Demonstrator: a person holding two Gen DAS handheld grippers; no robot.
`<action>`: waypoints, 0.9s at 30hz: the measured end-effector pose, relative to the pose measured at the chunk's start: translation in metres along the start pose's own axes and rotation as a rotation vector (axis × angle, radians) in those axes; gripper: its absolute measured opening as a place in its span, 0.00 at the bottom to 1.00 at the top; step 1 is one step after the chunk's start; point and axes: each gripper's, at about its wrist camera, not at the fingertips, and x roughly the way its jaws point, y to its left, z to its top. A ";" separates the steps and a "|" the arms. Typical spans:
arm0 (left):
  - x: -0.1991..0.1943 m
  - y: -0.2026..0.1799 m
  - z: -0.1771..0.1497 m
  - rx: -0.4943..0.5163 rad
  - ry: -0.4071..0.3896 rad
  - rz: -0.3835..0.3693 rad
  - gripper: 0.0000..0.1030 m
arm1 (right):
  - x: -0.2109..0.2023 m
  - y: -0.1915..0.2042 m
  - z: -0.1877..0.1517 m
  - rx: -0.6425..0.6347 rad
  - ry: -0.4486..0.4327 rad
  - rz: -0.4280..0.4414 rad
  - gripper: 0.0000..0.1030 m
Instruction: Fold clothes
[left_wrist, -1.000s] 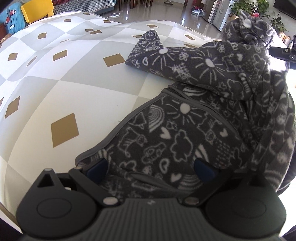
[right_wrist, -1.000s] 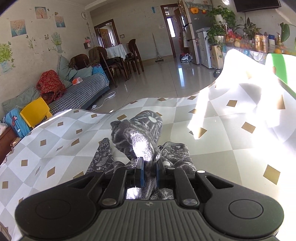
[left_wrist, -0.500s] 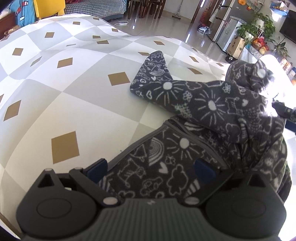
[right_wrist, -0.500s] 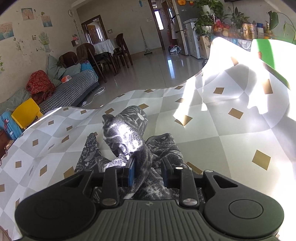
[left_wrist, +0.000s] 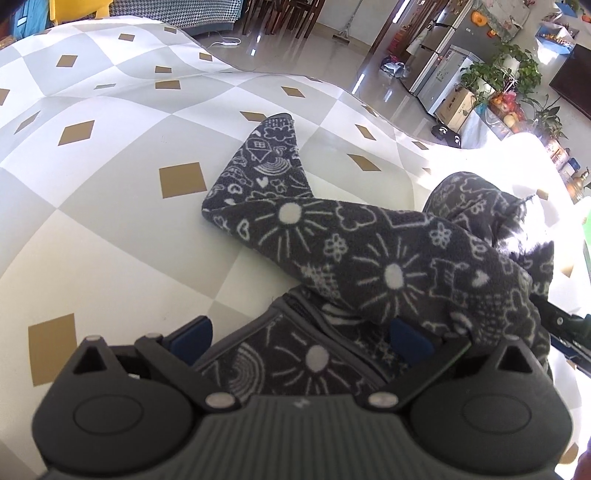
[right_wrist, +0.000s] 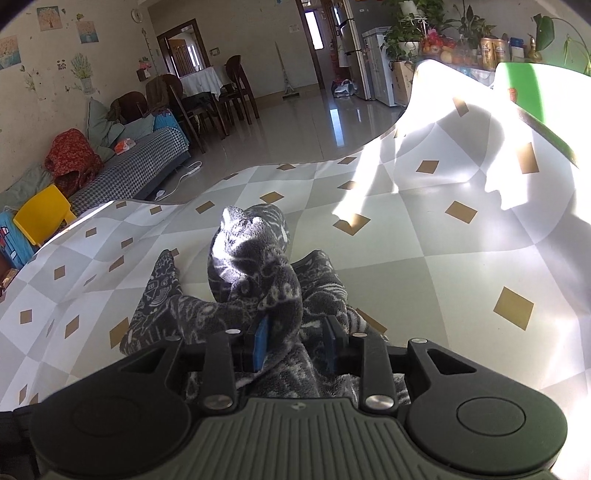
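Over fleece garment (right_wrist: 255, 273), right hand-held gripper (right_wrist: 295, 341) angled down, jaws just parted

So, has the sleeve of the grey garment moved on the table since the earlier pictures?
Cannot tell. In the left wrist view, the sleeve keeps its place beside the same gold diamond; it only appears shifted because the camera moved.

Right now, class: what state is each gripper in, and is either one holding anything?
Left gripper: open wide over the patterned grey garment, gripping nothing.
Right gripper: its jaws have just been opening; the garment's fabric lies between them, no longer clamped.
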 end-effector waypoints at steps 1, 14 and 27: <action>0.004 0.001 0.002 -0.014 0.005 -0.010 1.00 | 0.000 -0.001 0.000 -0.003 0.000 -0.002 0.28; 0.042 0.006 0.022 -0.160 0.040 -0.086 1.00 | 0.007 -0.004 -0.001 0.001 0.019 -0.006 0.29; 0.053 -0.015 0.025 -0.070 -0.003 -0.074 0.57 | 0.012 -0.006 0.001 0.023 0.034 0.009 0.34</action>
